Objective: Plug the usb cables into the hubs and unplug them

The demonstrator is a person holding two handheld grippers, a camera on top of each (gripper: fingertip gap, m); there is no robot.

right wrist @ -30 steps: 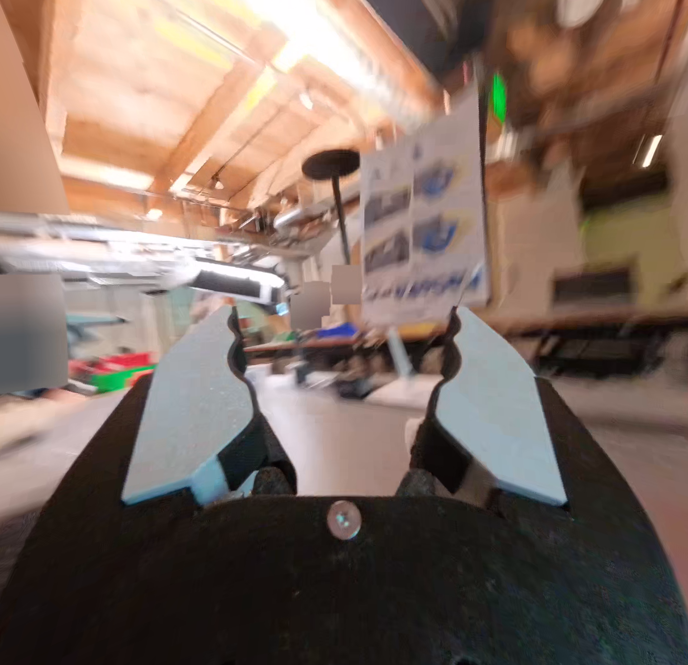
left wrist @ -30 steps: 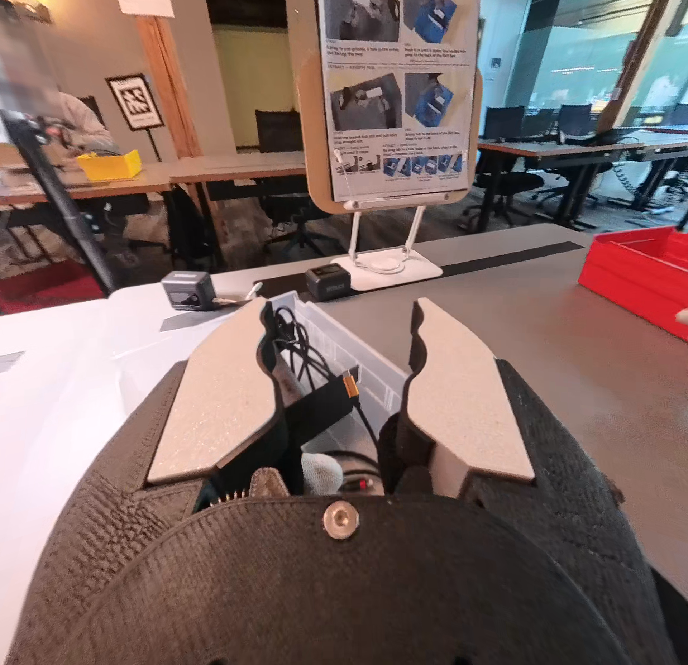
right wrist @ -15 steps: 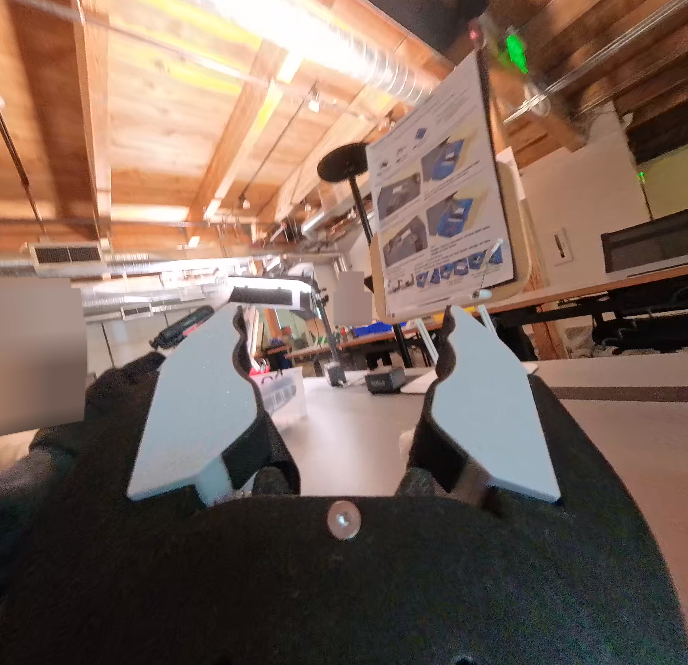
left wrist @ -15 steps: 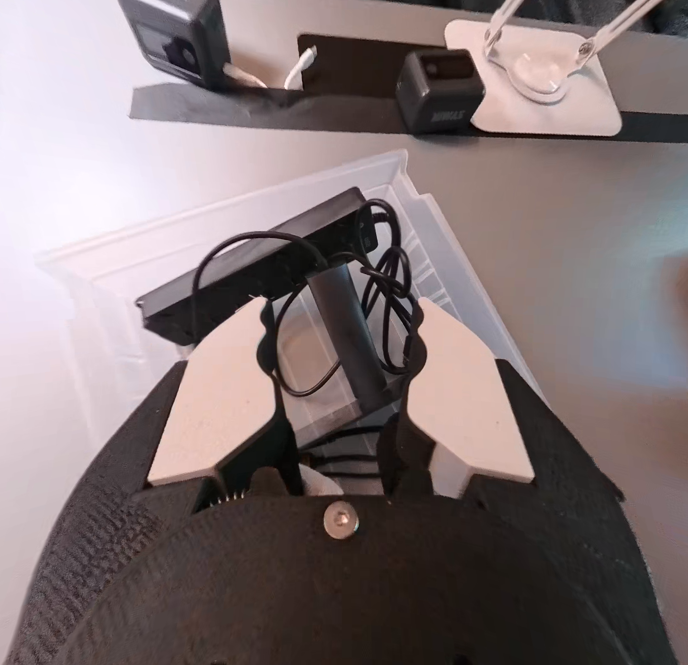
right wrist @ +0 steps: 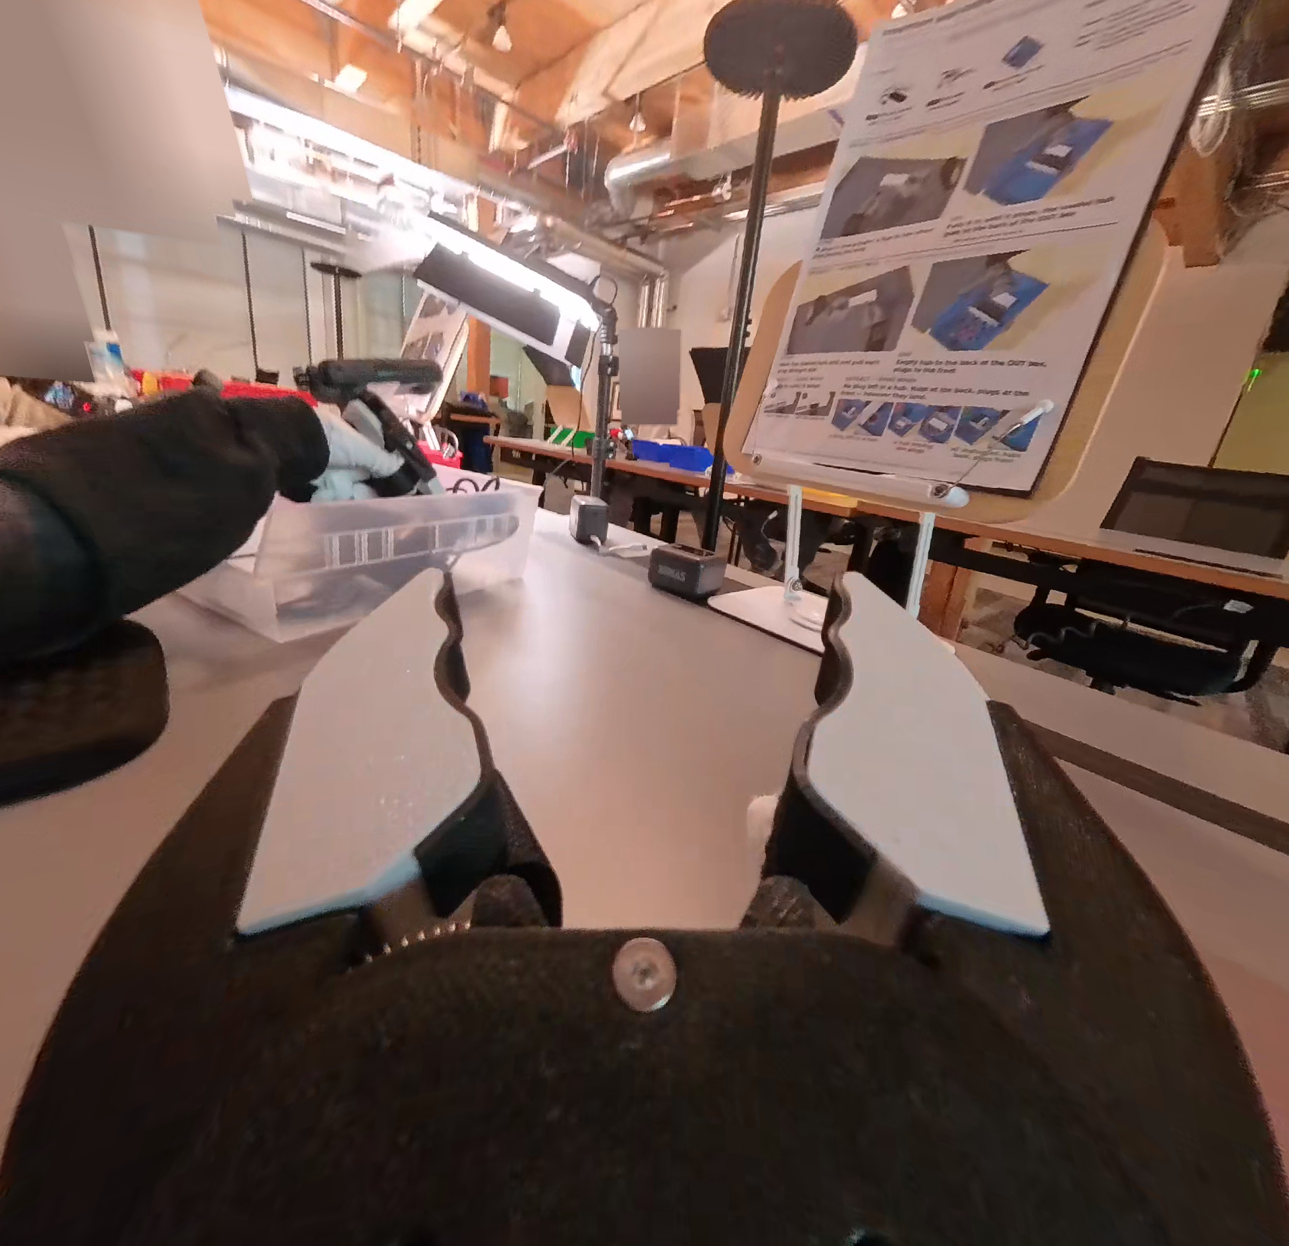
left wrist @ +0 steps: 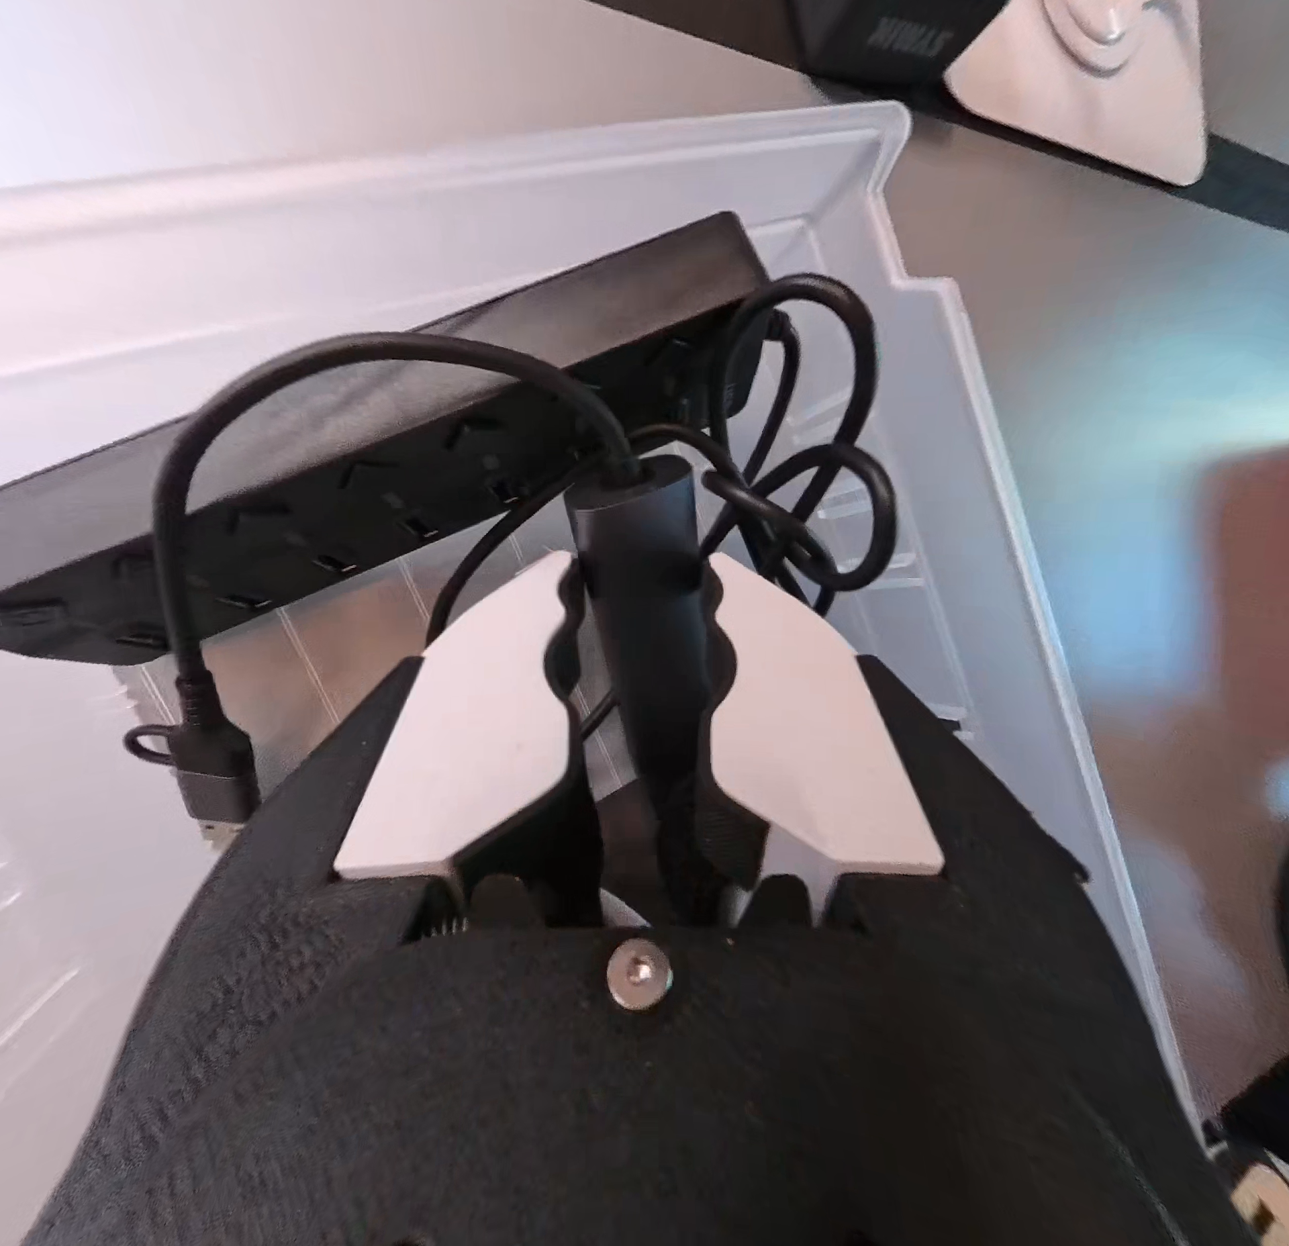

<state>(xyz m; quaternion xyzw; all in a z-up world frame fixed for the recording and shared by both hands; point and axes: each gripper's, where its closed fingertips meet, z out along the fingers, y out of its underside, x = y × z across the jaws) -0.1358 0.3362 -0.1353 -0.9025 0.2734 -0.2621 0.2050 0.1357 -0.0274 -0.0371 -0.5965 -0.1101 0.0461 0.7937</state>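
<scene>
Reaching into the clear plastic bin, the left tool clamps a slim dark-grey hub; lift straight, minding looped black cables; right tool gapes empty

1 clear bin, 2 black hubs: long one, slim one. 1 USB plug. 2 small grey boxes. 1 instruction board. 2 grippers.
</scene>
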